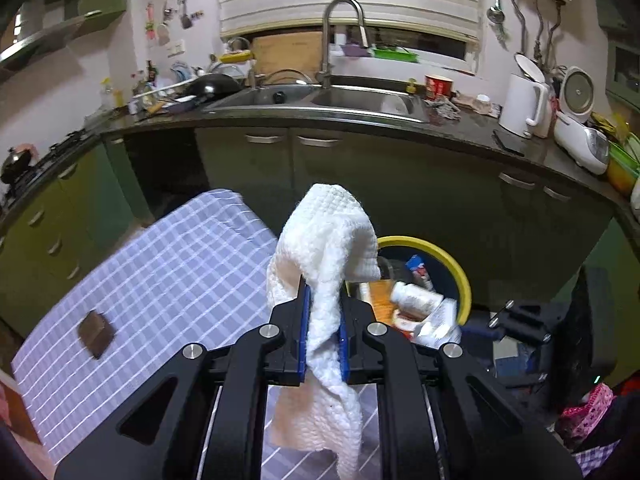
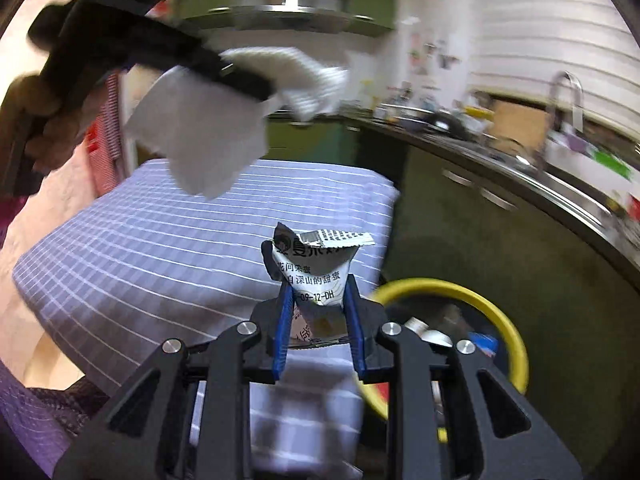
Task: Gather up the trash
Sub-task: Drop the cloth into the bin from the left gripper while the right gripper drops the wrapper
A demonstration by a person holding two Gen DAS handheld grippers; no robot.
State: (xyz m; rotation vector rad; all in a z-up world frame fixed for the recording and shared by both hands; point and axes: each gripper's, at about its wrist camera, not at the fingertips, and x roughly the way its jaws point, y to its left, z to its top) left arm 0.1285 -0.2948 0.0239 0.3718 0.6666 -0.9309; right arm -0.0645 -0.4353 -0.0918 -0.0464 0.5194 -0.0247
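The left gripper (image 1: 323, 340) pinches a white paper towel (image 1: 324, 264) at lower centre, and the right gripper (image 2: 318, 328) pinches a torn printed wrapper (image 2: 316, 268). To drop them well, I think each should be carried fully over the yellow-rimmed bin (image 1: 460, 276), beyond the checked tablecloth (image 1: 160, 264), before its jaws spread.

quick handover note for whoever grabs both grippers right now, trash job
Left gripper: shut on a white paper towel, held above the checked tablecloth.
Right gripper: shut on a torn printed wrapper, near the table edge.
Yellow-rimmed bin sits on the floor beside the table and already holds a pill bottle and other packaging.
Left to do: drop both items in the bin, then fetch the small brown piece on the cloth.
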